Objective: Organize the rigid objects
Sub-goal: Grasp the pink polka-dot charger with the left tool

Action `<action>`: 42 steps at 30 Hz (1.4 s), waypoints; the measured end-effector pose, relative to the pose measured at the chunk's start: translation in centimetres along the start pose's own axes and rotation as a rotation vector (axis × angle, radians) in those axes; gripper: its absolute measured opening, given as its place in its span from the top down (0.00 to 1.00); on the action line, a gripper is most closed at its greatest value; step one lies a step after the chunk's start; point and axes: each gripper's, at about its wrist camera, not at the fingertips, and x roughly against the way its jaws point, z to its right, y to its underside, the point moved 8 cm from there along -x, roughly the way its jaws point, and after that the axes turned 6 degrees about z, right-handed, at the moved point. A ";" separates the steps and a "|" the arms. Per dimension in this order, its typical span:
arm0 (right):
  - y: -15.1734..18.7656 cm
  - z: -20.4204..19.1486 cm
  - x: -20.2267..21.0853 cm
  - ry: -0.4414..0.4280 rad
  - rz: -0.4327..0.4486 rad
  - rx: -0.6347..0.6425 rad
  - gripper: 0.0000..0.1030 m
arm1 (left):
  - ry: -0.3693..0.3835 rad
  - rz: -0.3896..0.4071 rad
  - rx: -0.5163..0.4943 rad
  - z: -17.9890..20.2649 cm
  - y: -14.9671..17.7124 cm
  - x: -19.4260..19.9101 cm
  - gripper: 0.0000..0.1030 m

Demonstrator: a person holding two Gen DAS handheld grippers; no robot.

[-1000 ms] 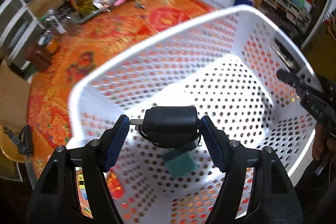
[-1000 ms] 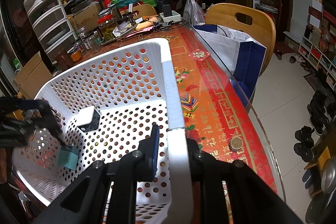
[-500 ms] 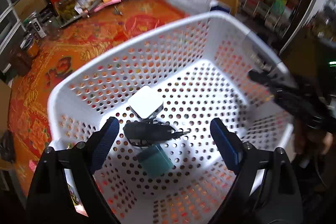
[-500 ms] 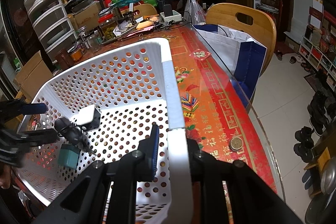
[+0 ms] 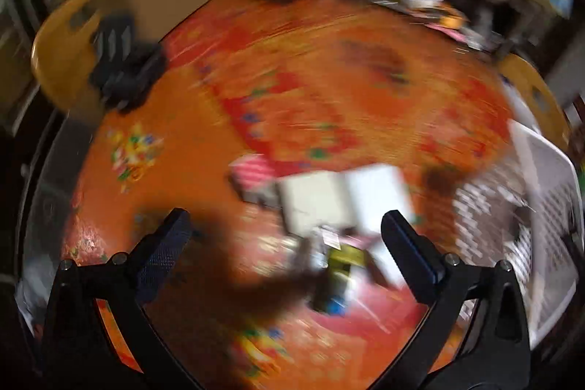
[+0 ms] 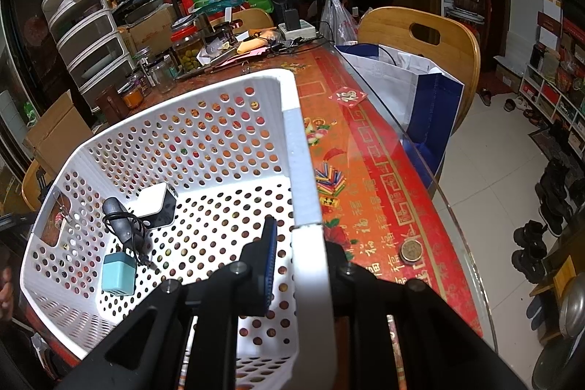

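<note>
Your right gripper (image 6: 298,254) still pinches the white basket (image 6: 219,134) rim. Your left gripper (image 5: 285,236), wide open and empty, has swung off to the table (image 5: 310,90). The black adapter (image 6: 122,220) now lies near the basket's left wall.

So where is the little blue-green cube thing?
In the right wrist view, the teal cube lies on the floor of the white basket, at its near left, just below the black corded gadget.

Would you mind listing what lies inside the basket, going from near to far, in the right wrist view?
Teal block → black device with its cord → white adapter → the far wall of the basket.
</note>
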 end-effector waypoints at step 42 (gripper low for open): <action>-0.1 0.0 0.0 -0.001 -0.004 0.012 0.84 | -0.120 0.092 0.022 0.0 -4.0 -0.2 0.69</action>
